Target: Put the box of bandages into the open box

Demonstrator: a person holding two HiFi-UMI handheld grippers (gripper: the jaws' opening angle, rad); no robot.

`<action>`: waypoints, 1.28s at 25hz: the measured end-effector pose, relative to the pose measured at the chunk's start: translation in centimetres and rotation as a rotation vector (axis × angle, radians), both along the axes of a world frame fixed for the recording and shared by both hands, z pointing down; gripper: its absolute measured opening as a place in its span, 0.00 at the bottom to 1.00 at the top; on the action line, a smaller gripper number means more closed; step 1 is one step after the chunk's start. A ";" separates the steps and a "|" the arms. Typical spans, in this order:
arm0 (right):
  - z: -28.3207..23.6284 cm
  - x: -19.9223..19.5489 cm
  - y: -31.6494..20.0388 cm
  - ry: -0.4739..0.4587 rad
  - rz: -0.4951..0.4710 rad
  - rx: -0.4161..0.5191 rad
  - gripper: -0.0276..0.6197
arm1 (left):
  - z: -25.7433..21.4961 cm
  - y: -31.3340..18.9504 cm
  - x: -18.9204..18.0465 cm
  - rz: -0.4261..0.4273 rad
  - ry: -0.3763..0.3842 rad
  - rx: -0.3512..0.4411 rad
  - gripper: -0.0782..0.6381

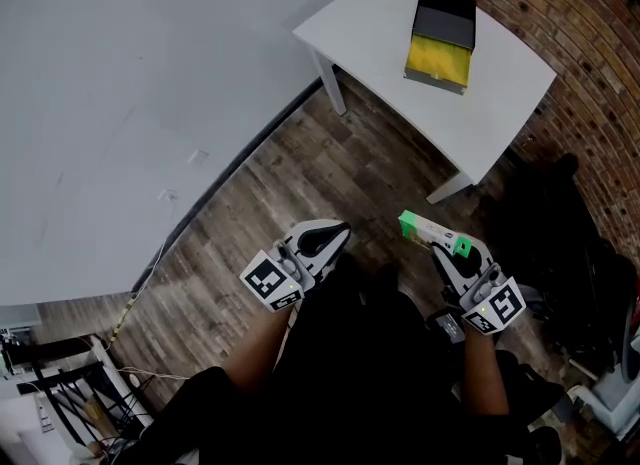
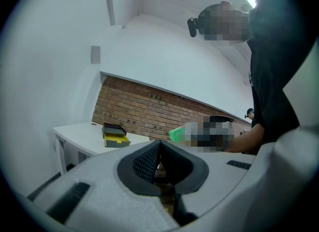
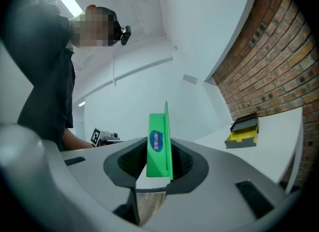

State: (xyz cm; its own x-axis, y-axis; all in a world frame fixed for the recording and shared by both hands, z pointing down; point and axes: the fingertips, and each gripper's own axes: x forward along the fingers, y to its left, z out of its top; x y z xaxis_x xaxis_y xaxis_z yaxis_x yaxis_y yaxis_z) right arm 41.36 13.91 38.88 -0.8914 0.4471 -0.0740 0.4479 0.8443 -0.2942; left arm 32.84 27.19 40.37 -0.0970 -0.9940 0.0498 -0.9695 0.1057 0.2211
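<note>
White wall (image 1: 120, 103): takes up the left of the head view and meets the floor along a dark skirting.
Wood floor (image 1: 330, 168): dark planks under both grippers.
Left gripper (image 1: 338, 232): held low in front of the person and pointing level. Its jaws are closed on each other, with nothing between them.
Right gripper (image 1: 432, 242): near the left one and also level. Its jaws are clamped on the box of bandages, the pads pressing its two broad faces.
Box of bandages (image 3: 159, 148): thin and green, with a blue oval mark on its near end. It stands on edge in the right gripper, held in the air over the floor, well apart from the table.
White table (image 1: 500, 103): at the upper right of the head view.
Open box (image 1: 441, 38): lies on the table with its black lid folded back and its yellow inside showing.
Brick wall (image 1: 590, 23): runs behind the table at the far right.
</note>
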 end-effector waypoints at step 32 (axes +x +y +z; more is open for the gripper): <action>0.8 -26.5 -1.9 0.125 -0.082 0.044 0.18 | 1.8 -2.4 -25.0 -0.059 0.175 0.110 0.13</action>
State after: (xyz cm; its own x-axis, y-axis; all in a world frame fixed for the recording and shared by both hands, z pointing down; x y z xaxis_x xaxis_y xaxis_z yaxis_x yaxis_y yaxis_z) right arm 14.90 12.01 39.69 -0.8528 0.5192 0.0566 0.4780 0.8196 -0.3158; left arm 7.85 24.76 42.16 -0.1544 -0.9873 -0.0375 -0.9083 0.1269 0.3987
